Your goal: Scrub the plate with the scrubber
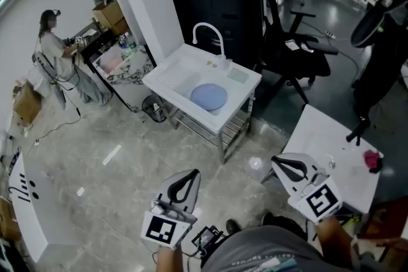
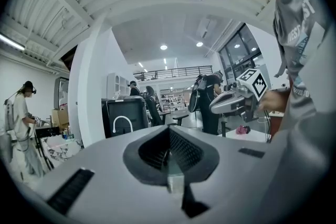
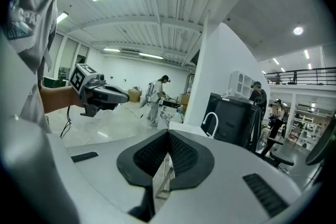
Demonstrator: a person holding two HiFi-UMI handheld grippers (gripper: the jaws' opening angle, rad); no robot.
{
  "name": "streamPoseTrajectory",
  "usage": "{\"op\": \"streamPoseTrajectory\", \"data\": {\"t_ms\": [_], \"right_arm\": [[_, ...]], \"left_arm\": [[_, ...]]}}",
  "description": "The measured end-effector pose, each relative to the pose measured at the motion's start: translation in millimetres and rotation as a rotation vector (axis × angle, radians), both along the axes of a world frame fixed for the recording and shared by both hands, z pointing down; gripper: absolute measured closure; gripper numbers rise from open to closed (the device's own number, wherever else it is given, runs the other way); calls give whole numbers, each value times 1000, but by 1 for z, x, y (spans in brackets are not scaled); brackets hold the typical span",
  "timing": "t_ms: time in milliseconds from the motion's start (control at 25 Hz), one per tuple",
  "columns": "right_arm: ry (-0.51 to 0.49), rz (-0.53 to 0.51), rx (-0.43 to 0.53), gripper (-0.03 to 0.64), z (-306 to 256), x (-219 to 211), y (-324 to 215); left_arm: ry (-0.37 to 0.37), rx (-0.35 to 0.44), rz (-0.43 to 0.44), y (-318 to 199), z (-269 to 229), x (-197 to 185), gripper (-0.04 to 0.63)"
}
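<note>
In the head view, the round pale-blue plate [image 1: 208, 97] lay flat in the basin of the white free-standing metal-legged sink [image 1: 167, 71], under the curved white faucet [image 1: 208, 32], where it could be wetted and scrubbed. A pale green square pad [image 1: 238, 75] sat on the sink's right ledge. It may have been the scrubber, though it was too small to tell. The left gripper [image 1: 190, 174] and the right gripper [image 1: 276, 162] were held low and close to the person's body, well apart from the sink, so the task looked not yet begun. A white table [image 1: 322, 137] to the right carried a small pink object [image 1: 371, 160].

In the left gripper view, the black ribbed jaws met with nothing between them, so this gripper carried nothing. It pointed level across the room, with the sink's faucet far ahead and the other gripper off to the right.

In the right gripper view, the jaws likewise pressed together on nothing. It too aimed roughly toward the sink, probably for walking over to it.
</note>
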State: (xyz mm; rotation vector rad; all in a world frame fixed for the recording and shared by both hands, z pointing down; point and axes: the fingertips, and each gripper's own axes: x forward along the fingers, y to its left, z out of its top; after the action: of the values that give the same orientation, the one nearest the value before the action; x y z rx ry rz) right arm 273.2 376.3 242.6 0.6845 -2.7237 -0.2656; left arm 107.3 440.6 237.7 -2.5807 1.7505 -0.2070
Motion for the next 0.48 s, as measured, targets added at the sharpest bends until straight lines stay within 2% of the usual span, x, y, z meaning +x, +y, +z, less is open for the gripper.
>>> {"op": "streamPoseTrajectory", "data": {"t_ms": [240,480], "right_arm": [[74,32,61,586,1,-26,-11],[70,33,53,586,7,-46,-39]], "left_arm": [[-18,5,27,-16,1,-12,592],[-22,-8,39,-47,6,-22,592]]}}
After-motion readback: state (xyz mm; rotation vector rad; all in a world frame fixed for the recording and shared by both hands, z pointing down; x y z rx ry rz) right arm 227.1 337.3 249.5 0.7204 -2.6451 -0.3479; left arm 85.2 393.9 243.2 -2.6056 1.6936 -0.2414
